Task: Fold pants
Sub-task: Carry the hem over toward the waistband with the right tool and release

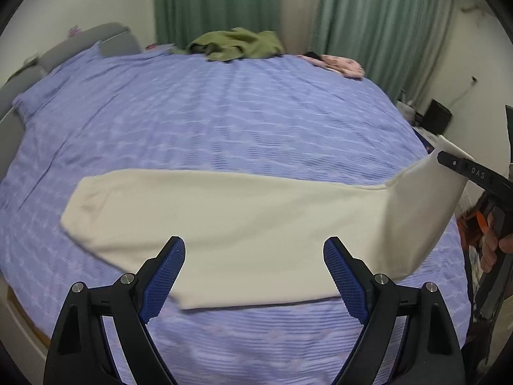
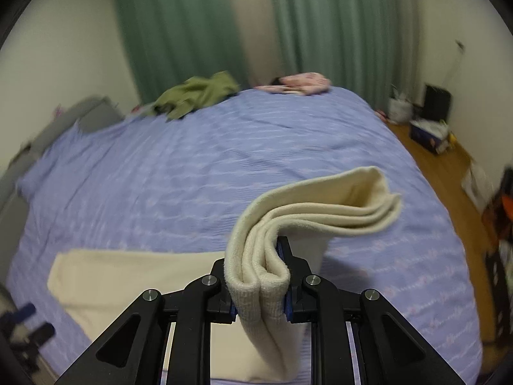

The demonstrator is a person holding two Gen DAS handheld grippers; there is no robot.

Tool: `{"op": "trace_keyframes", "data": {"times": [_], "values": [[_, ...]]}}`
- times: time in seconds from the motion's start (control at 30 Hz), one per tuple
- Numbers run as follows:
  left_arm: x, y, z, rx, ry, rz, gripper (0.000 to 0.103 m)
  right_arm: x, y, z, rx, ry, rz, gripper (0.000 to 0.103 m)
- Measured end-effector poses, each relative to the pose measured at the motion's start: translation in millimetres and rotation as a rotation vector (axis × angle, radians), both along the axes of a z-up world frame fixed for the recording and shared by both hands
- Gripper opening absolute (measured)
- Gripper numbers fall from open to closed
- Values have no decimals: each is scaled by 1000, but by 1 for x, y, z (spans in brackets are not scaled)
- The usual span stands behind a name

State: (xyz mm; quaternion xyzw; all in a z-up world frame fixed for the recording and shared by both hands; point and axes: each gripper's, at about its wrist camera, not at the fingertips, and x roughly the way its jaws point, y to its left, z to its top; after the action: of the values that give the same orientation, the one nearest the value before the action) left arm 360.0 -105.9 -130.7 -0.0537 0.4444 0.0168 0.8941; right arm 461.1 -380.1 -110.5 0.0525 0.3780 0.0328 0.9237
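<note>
Left tongs: spread wide, holding nothing, hovering just above the near edge of the pants.
Right tongs: clamped on one end of the pants, several layers of cloth bunched between the pads and lifted off the bed.
Pants: cream, lying flat on the bed, long axis running left to right across the left tongs' view; the right end rises up into the right tongs.
Key relation: the flat end lies off to the left, so the lifted end likely has to travel left along that axis; the left tongs are nearer the middle and could pin it.
Far side: a green garment and a pink garment at the far edge, green curtains behind.
</note>
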Motion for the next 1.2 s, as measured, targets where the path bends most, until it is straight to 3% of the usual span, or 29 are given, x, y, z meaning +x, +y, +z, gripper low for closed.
{"op": "trace_keyframes", "data": {"times": [0.2,0.47,0.63,0.73,1.03,1.2], "values": [[-7,76,-15,-28,37,52,89,16,115,-11,-75,58,158,22],[2,146,-56,-47,122,61,89,28,238,-106,-155,277,294,22],[7,171,-77,-46,166,54,88,15,271,-150,-251,358,306,22],[9,182,-84,-72,180,54,88,8,280,-152,-282,364,306,22],[13,200,-89,-96,178,32,88,-28,309,-119,-289,315,393,22],[15,209,-94,-85,183,31,89,-45,330,-144,-317,374,442,22]]}}
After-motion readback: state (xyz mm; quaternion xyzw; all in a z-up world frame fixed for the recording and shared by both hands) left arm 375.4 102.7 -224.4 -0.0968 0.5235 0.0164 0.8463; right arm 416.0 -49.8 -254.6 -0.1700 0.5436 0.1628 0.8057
